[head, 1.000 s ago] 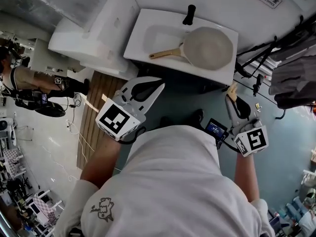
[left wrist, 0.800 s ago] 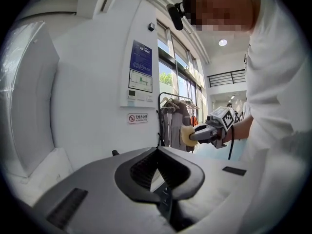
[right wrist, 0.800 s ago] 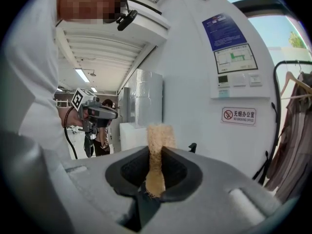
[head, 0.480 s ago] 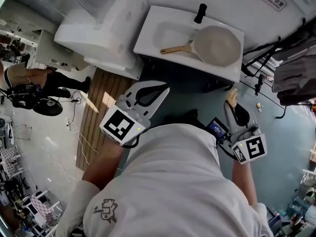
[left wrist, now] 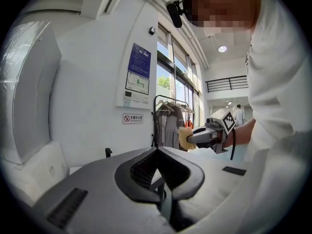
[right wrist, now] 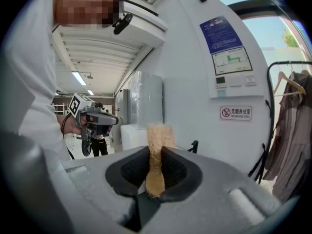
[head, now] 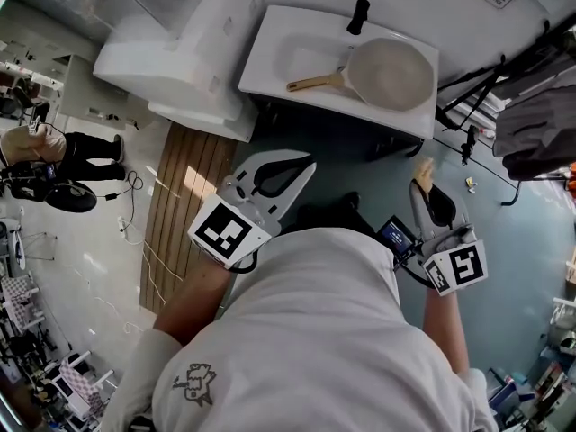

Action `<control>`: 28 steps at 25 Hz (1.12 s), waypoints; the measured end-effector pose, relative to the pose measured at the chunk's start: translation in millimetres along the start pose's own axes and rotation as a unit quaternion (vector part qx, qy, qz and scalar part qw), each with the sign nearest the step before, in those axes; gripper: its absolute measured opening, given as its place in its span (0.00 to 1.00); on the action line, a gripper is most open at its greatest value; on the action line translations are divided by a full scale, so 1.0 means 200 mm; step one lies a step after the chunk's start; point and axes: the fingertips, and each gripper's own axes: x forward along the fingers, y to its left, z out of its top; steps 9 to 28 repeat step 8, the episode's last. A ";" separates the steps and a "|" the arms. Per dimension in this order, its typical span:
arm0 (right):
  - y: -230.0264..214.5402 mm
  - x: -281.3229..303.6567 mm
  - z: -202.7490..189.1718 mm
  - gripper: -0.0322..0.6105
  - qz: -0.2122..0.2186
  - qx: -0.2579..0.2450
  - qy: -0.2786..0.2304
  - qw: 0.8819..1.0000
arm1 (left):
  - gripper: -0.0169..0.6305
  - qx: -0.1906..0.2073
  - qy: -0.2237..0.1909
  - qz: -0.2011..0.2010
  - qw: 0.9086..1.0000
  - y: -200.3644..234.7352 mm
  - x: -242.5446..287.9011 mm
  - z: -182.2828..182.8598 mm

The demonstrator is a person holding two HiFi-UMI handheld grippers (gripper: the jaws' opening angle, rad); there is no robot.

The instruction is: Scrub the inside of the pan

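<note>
From our head, the sink (head: pixel 261 57) stands at 12 o'clock, across a strip of floor from us. The pan (head: pixel 391 72) lies in its right part, toward 1 o'clock, with the handle (head: pixel 313 83) pointing to 9 o'clock over the basin. The tap (head: pixel 357 16) rises behind the pan at the sink's far edge. A boxy unit (head: pixel 180 52) adjoins the sink at 11 o'clock, and a slatted mat (head: pixel 180 210) lies on the floor before that unit, at 10. Our left gripper (head: pixel 309 166) sits at 11 o'clock just ahead of us, our right gripper (head: pixel 423 180) at 1 — a sponge (head: pixel 423 168) between its jaws, well short of the sink. Another person (head: pixel 67 151) stands at 9 o'clock, and hung clothes (head: pixel 540 124) are at 2.
</note>
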 end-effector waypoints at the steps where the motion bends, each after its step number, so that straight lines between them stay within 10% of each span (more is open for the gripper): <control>1: 0.00 -0.01 0.00 0.13 -0.001 0.002 0.000 1.000 | 0.03 -0.003 -0.001 -0.001 1.000 0.00 0.00 0.00; 28: 0.02 0.00 -0.04 0.13 0.002 0.016 0.002 1.000 | 0.03 -0.013 0.005 -0.007 1.000 -0.02 0.01 -0.05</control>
